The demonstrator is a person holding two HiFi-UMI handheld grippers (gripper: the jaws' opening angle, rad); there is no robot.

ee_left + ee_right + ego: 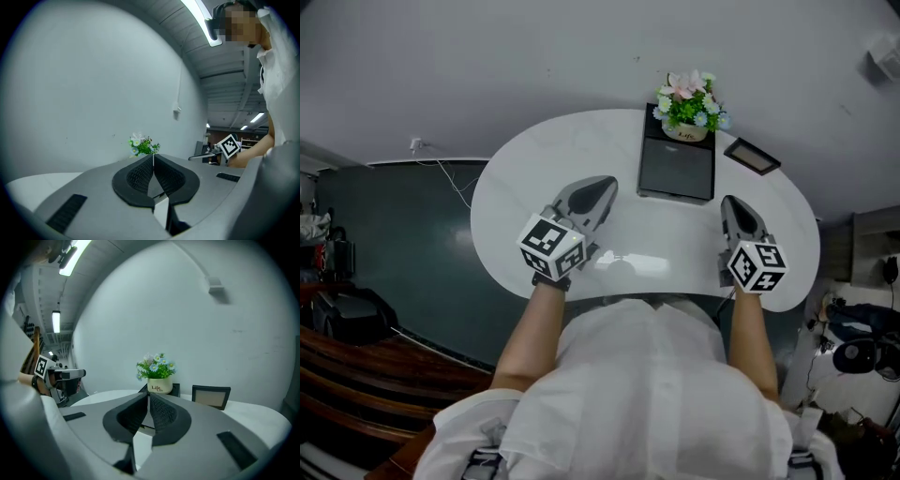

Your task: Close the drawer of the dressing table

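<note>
White tabletop of the dressing table [534, 169], seen from above. The drawer lies under its near edge, against the person's shirt, and does not show. No drawer front juts out past the rim, so it is probably pushed home already or covered by the torso; which of the two cannot be told.

Left gripper [602, 190] and right gripper [733, 204] both hover over the top, well apart, tips toward the wall. Each has its jaws pressed together with nothing between them.

If the drawer needs seating, closed jaw tips set against the middle of its front and pushed straight toward the wall, low and level, should keep it from racking on its runners. A push near one end risks jamming it.

By judgement, the drawer's long axis runs along the near rim, left to right before the person, with its front facing the person and its travel toward the wall.

At the back stand a flower pot [686, 131], a dark rectangular stand [677, 167] and a small picture frame [752, 156].
</note>
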